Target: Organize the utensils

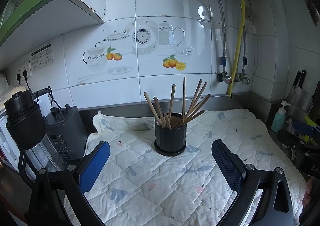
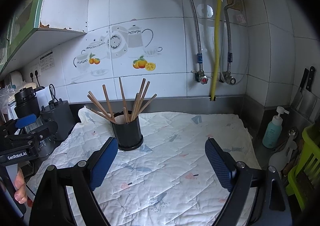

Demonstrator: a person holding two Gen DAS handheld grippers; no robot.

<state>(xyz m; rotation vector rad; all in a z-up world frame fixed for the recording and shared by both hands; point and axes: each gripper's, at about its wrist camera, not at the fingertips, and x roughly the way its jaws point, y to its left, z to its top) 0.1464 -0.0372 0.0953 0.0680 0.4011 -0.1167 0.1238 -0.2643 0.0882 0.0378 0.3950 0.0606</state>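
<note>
A black ribbed holder point(image 1: 170, 138) point(image 2: 127, 133) stands upright on the quilted cloth, and several wooden chopsticks point(image 1: 184, 101) point(image 2: 124, 99) fan out of it. My left gripper point(image 1: 160, 154) is open, its blue pads wide apart just in front of the holder, with nothing between them. In the right wrist view my right gripper point(image 2: 161, 150) is open too and holds nothing; the holder sits just beyond its left pad point(image 2: 104, 164). Each gripper shows at the edge of the other's view, held by a hand.
The white quilted cloth point(image 1: 152, 184) point(image 2: 172, 176) covers the counter. A black blender point(image 1: 26, 126) and its base point(image 1: 64, 132) stand at the left. At the right are a teal soap pump point(image 2: 273, 131), a green rack point(image 2: 306, 166), spoons and wall-hung knives point(image 2: 306, 87).
</note>
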